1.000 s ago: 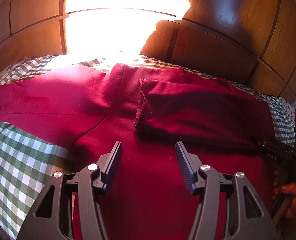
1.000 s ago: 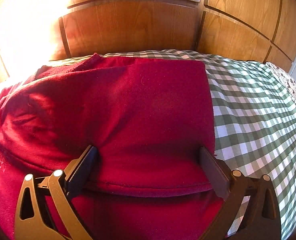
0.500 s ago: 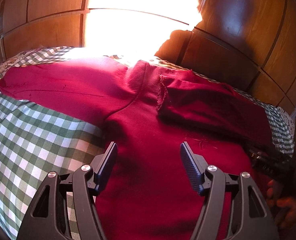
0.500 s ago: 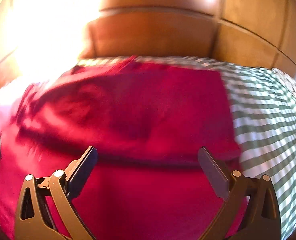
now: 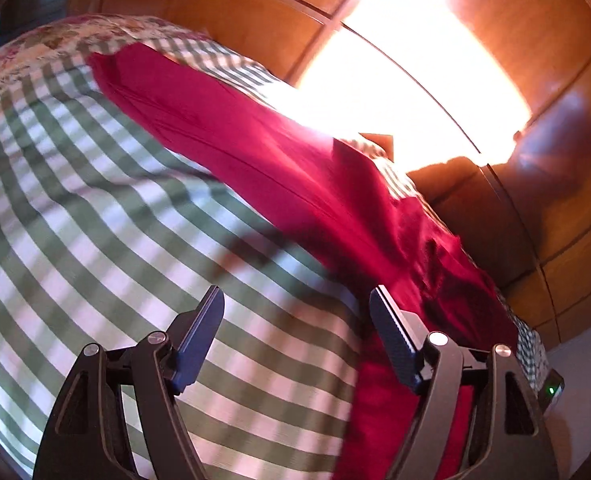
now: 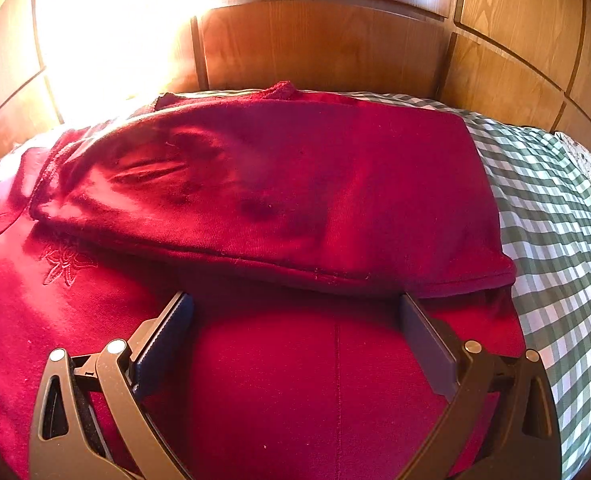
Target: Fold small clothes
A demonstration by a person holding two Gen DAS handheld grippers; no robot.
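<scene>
You are holding the left claw with its jaws standing apart and nothing between them; in the left wrist view it is hovering over the green-and-white checked bedcover, which is filling the lower left of the frame. The red garment is lying on that bedcover, with one long sleeve running from the upper left of the frame down toward the centre right, where it is joining the body of the garment behind the right-hand finger. A floral-patterned fabric is showing at the upper left edge of the bed. You are holding the right claw with its jaws also spread wide and gripping nothing; in the right wrist view it is sitting low over the red garment, which is occupying most of the frame. A folded-over panel of the garment is lying across the body in the centre of the frame, its hemmed edge running just beyond the fingertips. An embroidered flower motif is showing at centre left. The checked bedcover is lying exposed at the right of the frame. The wooden headboard is standing across the top, with strong glare washing out its upper left.
</scene>
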